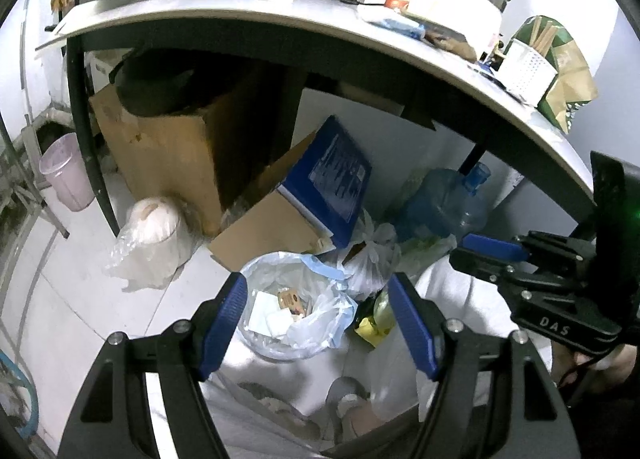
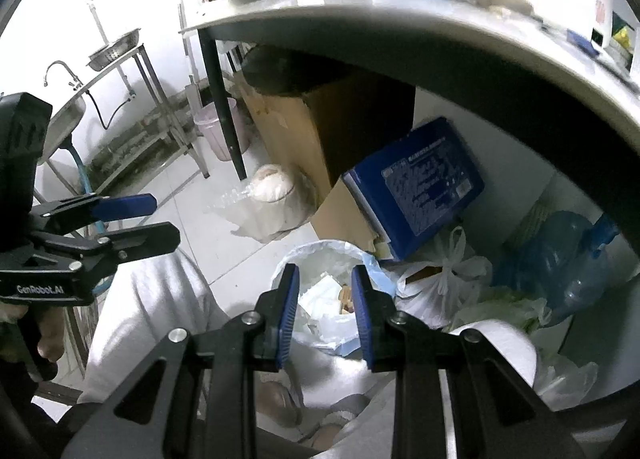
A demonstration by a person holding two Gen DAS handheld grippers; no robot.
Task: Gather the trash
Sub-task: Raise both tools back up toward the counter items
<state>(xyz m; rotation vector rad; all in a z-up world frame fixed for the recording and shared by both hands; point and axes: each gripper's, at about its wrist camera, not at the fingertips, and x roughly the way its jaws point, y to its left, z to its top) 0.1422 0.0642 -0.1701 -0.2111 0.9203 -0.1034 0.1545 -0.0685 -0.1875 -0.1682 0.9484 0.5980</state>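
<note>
Both grippers hang empty above the lined bin (image 1: 292, 315), left gripper (image 1: 316, 315) wide, right gripper (image 2: 325, 311) narrow: drop looks done, next up is probably table trash.

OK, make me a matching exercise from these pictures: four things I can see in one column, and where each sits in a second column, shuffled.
Things
1. trash bin
2. blue box
3. water jug
4. chopstick holder

Places
A. on the tabletop
B. leaning on a cardboard box
C. on the floor, lined with a plastic bag
D. lying under the table by the wall

Pairs: 1-C, 2-B, 3-D, 4-A
</note>
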